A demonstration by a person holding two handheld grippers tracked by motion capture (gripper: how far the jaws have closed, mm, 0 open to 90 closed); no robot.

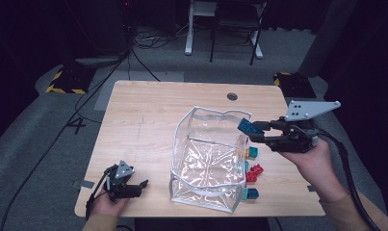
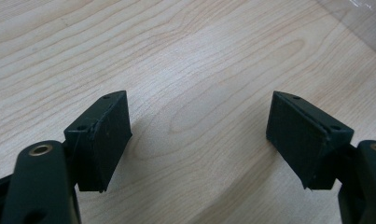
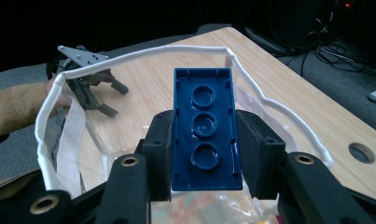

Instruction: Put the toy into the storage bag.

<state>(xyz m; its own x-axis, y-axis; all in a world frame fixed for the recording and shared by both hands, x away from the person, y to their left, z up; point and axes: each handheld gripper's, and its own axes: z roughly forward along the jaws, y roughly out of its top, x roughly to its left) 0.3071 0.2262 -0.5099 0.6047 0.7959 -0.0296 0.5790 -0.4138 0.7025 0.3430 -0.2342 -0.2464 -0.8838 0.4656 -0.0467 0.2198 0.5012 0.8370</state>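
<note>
A clear plastic bag [image 1: 208, 159] with a white rim stands open in the middle of the wooden table [image 1: 143, 125]. My right gripper [image 1: 252, 131] hovers at the bag's right rim, shut on a dark blue brick [image 1: 245, 127]. In the right gripper view the blue brick [image 3: 205, 130] shows its hollow underside between the two pads [image 3: 160, 154], above the bag's rim [image 3: 129, 58]. My left gripper [image 1: 142, 185] rests low at the table's front left, open with nothing in it. In its own view the left gripper [image 2: 197, 135] has only bare wood [image 2: 185, 56] between the jaws.
Several loose bricks lie right of the bag: a teal one [image 1: 252, 152], red ones [image 1: 254, 172] and a blue one [image 1: 251, 194]. A round cable hole [image 1: 232, 96] is at the table's far edge. Chair legs and cables sit on the floor beyond.
</note>
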